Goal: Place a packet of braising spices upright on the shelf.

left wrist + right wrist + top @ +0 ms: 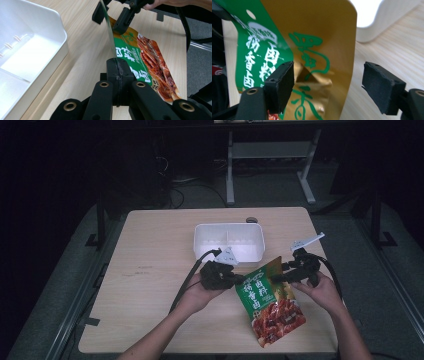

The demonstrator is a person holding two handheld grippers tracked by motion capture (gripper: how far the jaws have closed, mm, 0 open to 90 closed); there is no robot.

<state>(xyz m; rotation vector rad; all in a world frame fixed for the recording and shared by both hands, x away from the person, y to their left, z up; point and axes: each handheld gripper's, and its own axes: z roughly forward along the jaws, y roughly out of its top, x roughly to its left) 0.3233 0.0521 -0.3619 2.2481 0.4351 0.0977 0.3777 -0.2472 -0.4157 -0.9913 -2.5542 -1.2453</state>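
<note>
My left gripper (235,280) pinches the left edge of the green and gold food pouch (267,305), lifting its far end off the wooden table (150,270) near the white tray (228,240). My right gripper (280,277) has its jaws spread around the pouch's gold corner, probably ready to grip it for tearing or carrying.

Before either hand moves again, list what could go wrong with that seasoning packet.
1. The left gripper is shut on only the thin edge of the packet; a sideways tug may let it slip or tear there.
2. The right gripper is open around the gold top corner, so the left pinch alone carries the lifted end, which could sag to the table.
3. The white tray sits close behind; a swing could knock it.
</note>
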